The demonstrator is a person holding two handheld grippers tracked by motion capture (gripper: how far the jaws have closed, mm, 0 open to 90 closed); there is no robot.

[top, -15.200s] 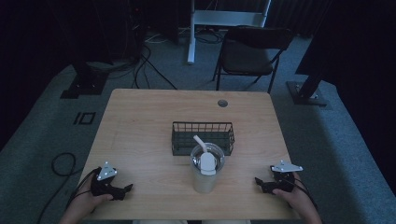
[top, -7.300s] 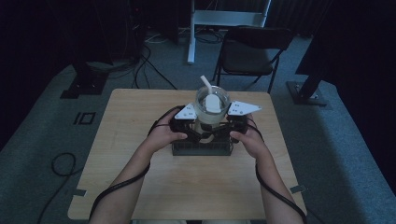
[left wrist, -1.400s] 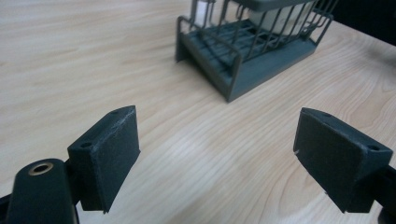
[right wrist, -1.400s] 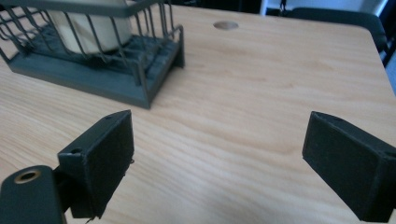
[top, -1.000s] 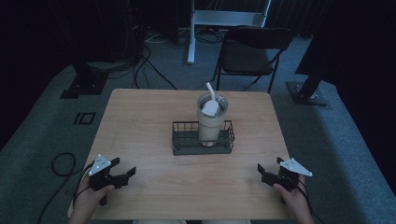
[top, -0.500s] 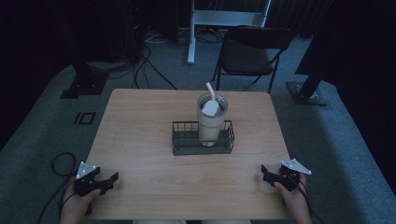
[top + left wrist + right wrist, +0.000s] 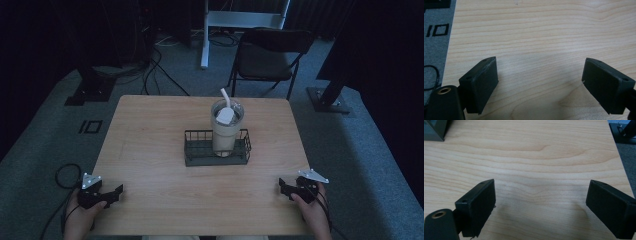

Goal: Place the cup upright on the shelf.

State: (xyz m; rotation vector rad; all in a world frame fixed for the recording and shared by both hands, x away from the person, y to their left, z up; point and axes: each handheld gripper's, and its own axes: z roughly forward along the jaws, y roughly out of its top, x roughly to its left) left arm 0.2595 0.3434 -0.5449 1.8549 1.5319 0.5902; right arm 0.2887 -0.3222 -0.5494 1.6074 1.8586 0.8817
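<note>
A: From the high view, what sits on the pale wooden table (image 7: 150,140)?

B: A dark wire basket (image 7: 217,148) near the middle, and inside it, toward its right half, stands an upright clear plastic tumbler (image 7: 226,129) of beige drink with a white straw (image 7: 226,97) poking from its lid. Behind the table stands a black folding chair (image 7: 270,55) on grey carpet.

A: And the grippers?

B: The left black hand-held gripper (image 7: 111,192) rests at the near left corner, the right black hand-held gripper (image 7: 284,187) at the near right edge, each in a hand and topped by a grey three-cornered plate. Both are well apart from the basket.

A: What do the gripper views add?

B: The grain: fine wavy lines on smooth light wood. In the left gripper view the left gripper (image 7: 540,85) has its blocky matte jaws spread wide, with nothing between them; the table's edge and grey carpet show at the left. The right gripper (image 7: 541,207) in the right gripper view is equally wide apart and empty, with a corner of the basket (image 7: 434,128) at top left.
</note>
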